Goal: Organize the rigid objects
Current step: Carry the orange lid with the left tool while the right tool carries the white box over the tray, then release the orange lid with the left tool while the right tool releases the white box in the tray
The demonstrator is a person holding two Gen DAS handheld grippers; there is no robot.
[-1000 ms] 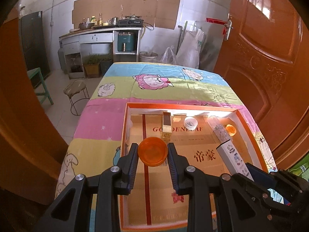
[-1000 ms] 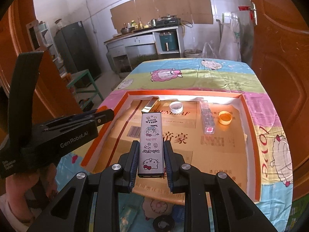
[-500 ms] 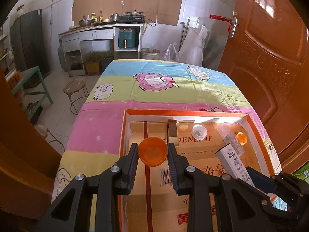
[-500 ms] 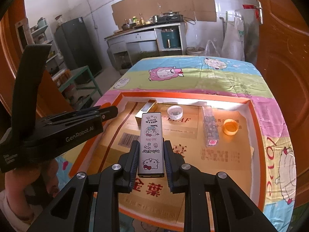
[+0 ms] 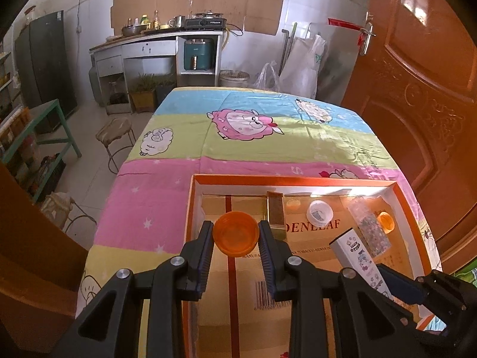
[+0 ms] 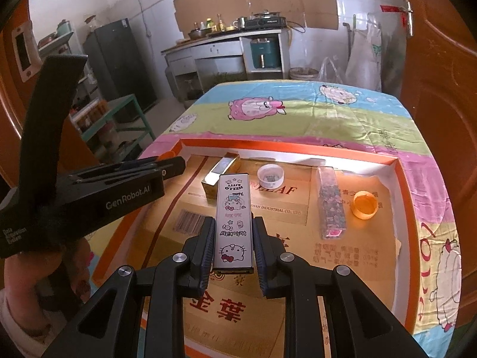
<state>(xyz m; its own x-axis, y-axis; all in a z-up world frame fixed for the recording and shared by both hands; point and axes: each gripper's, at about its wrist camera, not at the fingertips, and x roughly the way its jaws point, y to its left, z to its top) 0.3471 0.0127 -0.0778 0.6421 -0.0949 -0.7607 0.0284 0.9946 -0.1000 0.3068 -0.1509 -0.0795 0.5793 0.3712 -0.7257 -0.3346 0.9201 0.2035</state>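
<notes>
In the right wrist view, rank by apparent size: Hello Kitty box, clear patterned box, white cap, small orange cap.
1. Hello Kitty box, inflated by closeness
2. clear patterned box
3. white cap and small orange cap: too alike to rank

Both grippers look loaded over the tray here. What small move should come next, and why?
Probably lower the right gripper and set the Hello Kitty box on bare cardboard left of the clear tube, parallel to it. It is clamped above the tray; the left gripper holds the orange cap.
</notes>
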